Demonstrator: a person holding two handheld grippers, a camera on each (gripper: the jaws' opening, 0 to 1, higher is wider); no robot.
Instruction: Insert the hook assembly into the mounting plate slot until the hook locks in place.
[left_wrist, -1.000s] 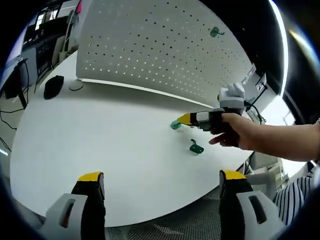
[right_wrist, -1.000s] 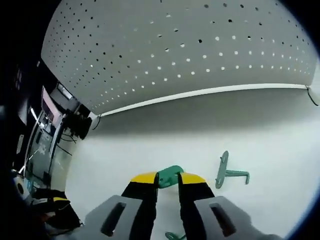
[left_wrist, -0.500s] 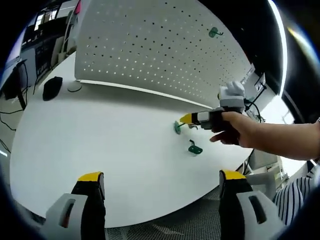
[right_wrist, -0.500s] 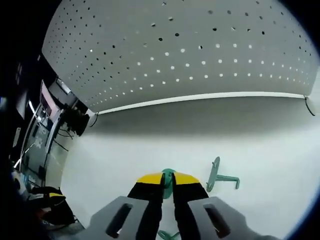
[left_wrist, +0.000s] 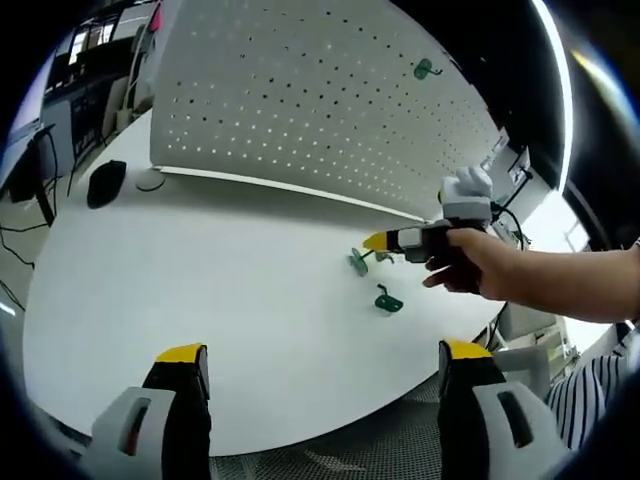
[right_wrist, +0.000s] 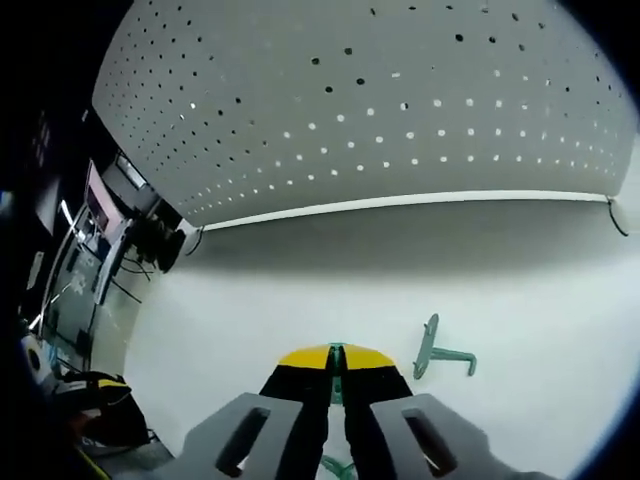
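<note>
Gripping a green hook (right_wrist: 336, 352) by its edge, the right tool (right_wrist: 334, 358) is pinching it just above the white surface (left_wrist: 200, 280), apparently ready to carry it to the pegboard (right_wrist: 400, 90). The left tool (left_wrist: 320, 365) is hanging spread and idle. A second hook (right_wrist: 440, 352) is lying nearby.

Green hooks and the white perforated panel

The white mounting plate (left_wrist: 300, 100) stands upright at the table's far edge, dotted with holes, one green hook (left_wrist: 427, 69) already hung at its 1 o'clock corner. A second hook (right_wrist: 440, 352) lies on the table; a third (right_wrist: 336, 357) is pinched edge-on between yellow-tipped jaws; another (left_wrist: 389, 300) lies nearby
</note>
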